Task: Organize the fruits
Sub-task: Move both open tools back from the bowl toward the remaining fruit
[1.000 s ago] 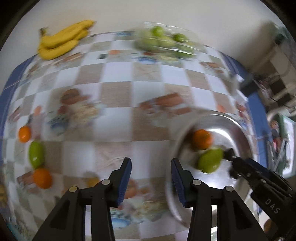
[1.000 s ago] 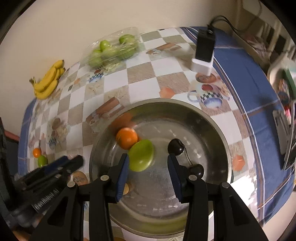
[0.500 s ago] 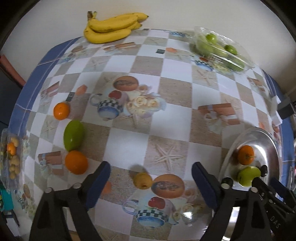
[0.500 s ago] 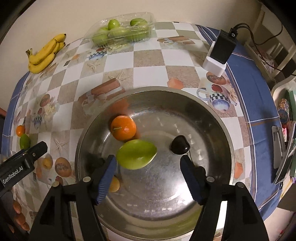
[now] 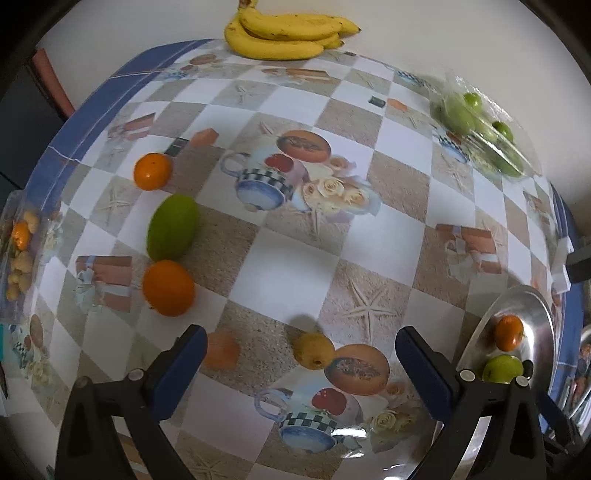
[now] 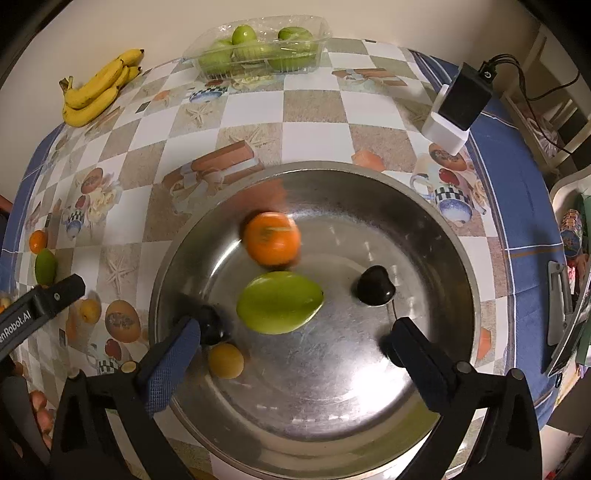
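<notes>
While both pairs of jaws stand spread wide and hold nothing, the right gripper (image 6: 295,343) hangs over the steel bowl (image 6: 424,229), where a green mango (image 6: 279,307), an orange (image 6: 271,238) and a small yellow fruit (image 6: 225,360) lie. Across the checked tablecloth (image 5: 288,266), the left gripper (image 5: 301,350) hovers above another yellow fruit (image 5: 313,350). Farther left lie two oranges (image 5: 168,288) with a second mango (image 5: 172,227) between them; bananas (image 5: 288,35) rest at the far edge.
</notes>
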`<act>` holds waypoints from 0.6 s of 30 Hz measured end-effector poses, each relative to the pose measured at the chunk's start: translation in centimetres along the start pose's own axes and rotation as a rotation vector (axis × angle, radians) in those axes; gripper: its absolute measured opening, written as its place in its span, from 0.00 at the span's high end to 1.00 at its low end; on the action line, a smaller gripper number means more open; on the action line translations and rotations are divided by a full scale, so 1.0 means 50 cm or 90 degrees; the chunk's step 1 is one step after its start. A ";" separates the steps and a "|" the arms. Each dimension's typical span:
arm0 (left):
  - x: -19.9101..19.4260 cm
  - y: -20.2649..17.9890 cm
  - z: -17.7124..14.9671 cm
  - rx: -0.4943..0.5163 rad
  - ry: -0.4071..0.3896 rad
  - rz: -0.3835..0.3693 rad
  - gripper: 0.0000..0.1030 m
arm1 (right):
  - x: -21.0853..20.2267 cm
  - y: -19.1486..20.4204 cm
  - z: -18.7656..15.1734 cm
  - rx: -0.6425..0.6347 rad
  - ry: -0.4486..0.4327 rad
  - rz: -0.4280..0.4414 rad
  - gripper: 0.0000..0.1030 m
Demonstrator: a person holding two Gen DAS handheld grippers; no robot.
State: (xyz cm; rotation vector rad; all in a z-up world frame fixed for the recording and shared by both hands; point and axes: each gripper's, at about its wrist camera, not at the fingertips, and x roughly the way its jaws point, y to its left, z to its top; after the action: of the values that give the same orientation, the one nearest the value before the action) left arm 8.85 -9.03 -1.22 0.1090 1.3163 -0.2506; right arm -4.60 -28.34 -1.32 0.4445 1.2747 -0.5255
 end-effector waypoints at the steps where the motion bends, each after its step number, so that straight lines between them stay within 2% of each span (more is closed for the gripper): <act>1: -0.003 0.000 0.000 0.001 -0.003 -0.001 0.00 | 0.001 0.000 0.000 0.000 0.000 0.002 0.00; 7: -0.007 0.003 0.006 0.009 -0.006 0.001 0.00 | -0.002 0.001 0.001 0.011 -0.004 0.006 0.00; 14: -0.007 0.002 0.006 0.012 0.000 -0.005 0.00 | 0.000 0.000 -0.002 0.012 -0.003 -0.025 0.00; 18: -0.013 0.008 0.008 0.005 -0.002 -0.015 0.00 | -0.002 0.001 -0.005 0.015 -0.005 -0.025 0.00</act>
State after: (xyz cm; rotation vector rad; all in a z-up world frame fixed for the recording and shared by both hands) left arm 9.19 -8.64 -0.50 0.1000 1.3138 -0.2751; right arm -4.78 -28.16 -1.30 0.4379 1.2724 -0.5752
